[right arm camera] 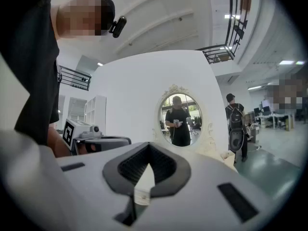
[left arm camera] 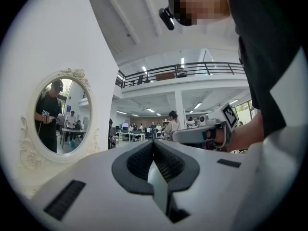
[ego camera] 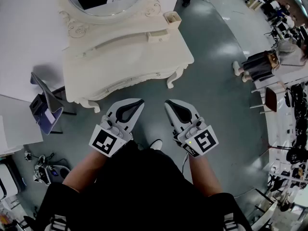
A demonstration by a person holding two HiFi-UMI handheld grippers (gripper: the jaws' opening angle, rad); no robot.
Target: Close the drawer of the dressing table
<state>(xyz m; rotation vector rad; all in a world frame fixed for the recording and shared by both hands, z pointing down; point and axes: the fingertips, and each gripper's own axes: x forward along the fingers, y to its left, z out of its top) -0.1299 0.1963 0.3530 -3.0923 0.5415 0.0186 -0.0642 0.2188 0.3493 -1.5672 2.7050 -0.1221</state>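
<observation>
The bench is a cream dressing piece with carved, curled legs and an oval mirror at its back. The drawer sits at the back right corner, beside the mirror. It is small and cream, and it is pulled out so that its tan inside shows from above. A second little drawer front lies just in front of it, to its left.

Both tongs are level over the grey-green floor, near the bench's front edge but clear of it, side by side and pointing at it. The left tongs have their jaws closed together with nothing between them. The right tongs are likewise fully closed and empty.
</observation>
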